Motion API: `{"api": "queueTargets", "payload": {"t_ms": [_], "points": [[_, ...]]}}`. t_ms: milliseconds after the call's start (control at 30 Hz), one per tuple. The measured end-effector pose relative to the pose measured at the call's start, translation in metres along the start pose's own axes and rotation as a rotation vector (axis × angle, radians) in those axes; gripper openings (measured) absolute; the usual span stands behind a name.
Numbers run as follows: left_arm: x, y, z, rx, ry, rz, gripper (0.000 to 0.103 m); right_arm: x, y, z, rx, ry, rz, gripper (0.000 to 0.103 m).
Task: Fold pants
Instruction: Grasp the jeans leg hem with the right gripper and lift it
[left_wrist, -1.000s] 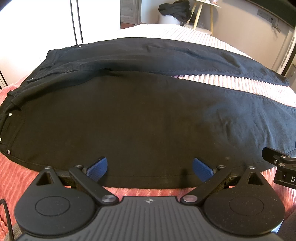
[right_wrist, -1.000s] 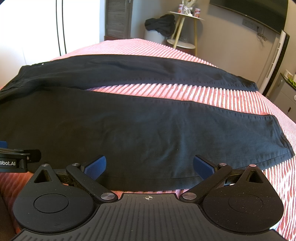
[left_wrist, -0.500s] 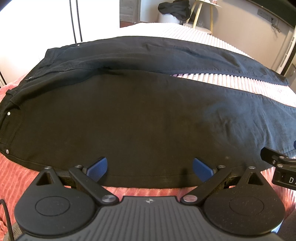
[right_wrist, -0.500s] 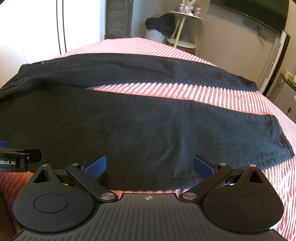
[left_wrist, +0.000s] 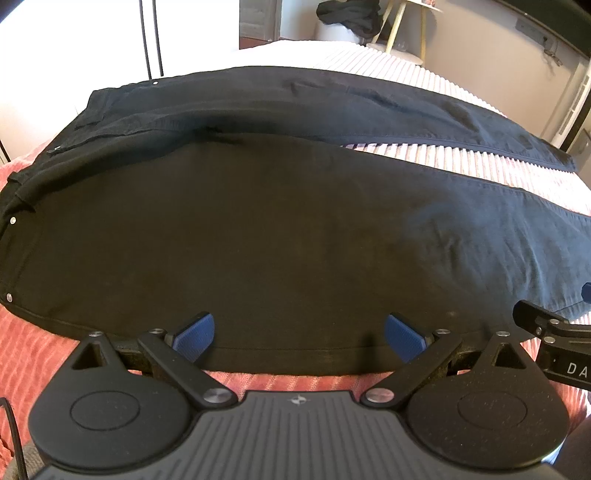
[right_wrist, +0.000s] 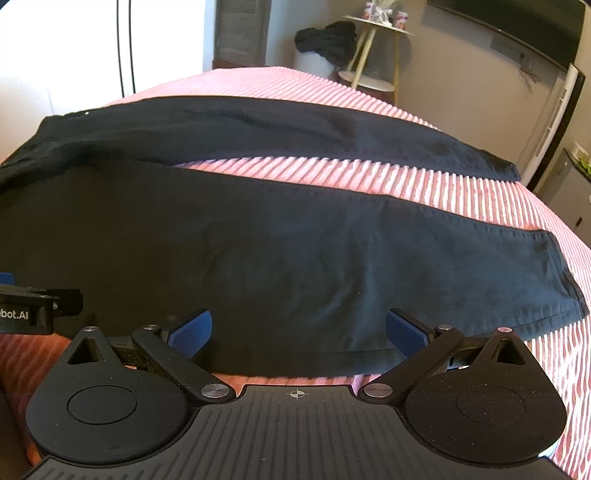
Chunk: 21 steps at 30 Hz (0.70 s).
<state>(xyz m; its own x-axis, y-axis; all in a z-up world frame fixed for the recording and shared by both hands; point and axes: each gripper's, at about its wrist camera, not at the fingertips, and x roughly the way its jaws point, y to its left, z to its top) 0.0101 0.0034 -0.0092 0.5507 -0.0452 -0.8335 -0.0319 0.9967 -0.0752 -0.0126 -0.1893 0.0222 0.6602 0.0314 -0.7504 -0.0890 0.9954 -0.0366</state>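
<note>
The black pants (left_wrist: 258, 229) lie spread flat across the bed (right_wrist: 461, 192), filling the middle of both frames. The waistband sits at the left edge of the left wrist view; the two legs run toward the right and part in a narrow V, with the striped pink bedcover showing between them. The far leg (right_wrist: 277, 129) crosses the upper part of the right wrist view; the near leg (right_wrist: 332, 266) ends at its hem in the right of that frame.

The left hand-held gripper (left_wrist: 300, 334) stands wide open and holds nothing, its blue pads straddling the near side seam in the lower centre of its frame. The right hand-held gripper (right_wrist: 299, 332) is likewise wide open and empty, set at the same seam further toward the hem. Whether the pads touch the cloth cannot be told.

Assessment: the step in hand appears to be taking the near edge for a lengthwise fold, near leg onto far leg. To do it well, each gripper should close on both layers at the seam, not the top layer alone. Both should lift together and level, and carry the edge over to meet the far outer seam. Uneven lift would likely skew the legs and drag wrinkles into the seat. The cloth is limp and will sag between the two holds.
</note>
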Motion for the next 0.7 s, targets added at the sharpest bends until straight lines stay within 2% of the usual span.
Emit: {"api": "queueTargets", "payload": {"t_ms": [133, 267, 333, 400, 467, 533, 567, 700], "points": [[0.0, 0.001, 0.001, 0.001, 0.004, -0.001, 0.099, 0.0, 0.0, 0.001, 0.0, 0.003, 0.007, 0.103], [-0.003, 0.005, 0.004, -0.017, -0.004, -0.007, 0.099, -0.002, -0.01, 0.005, 0.05, -0.018, 0.076, 0.103], [-0.007, 0.01, 0.008, -0.048, -0.027, -0.013, 0.099, 0.001, -0.024, 0.01, 0.141, -0.018, 0.132, 0.103], [-0.013, 0.016, 0.015, -0.084, -0.065, -0.003, 0.099, 0.015, -0.044, 0.017, 0.26, 0.031, 0.208, 0.103], [-0.019, 0.02, 0.026, -0.095, -0.128, 0.029, 0.099, 0.035, -0.069, 0.028, 0.385, 0.109, 0.31, 0.103], [-0.019, 0.025, 0.041, -0.098, -0.189, 0.084, 0.099, 0.052, -0.092, 0.038, 0.489, 0.133, 0.357, 0.103], [-0.017, 0.029, 0.049, -0.105, -0.212, 0.108, 0.099, 0.062, -0.107, 0.047, 0.55, 0.134, 0.364, 0.103], [0.003, 0.047, 0.065, -0.196, -0.305, 0.191, 0.099, 0.106, -0.166, 0.084, 0.791, 0.17, 0.297, 0.103]]}}
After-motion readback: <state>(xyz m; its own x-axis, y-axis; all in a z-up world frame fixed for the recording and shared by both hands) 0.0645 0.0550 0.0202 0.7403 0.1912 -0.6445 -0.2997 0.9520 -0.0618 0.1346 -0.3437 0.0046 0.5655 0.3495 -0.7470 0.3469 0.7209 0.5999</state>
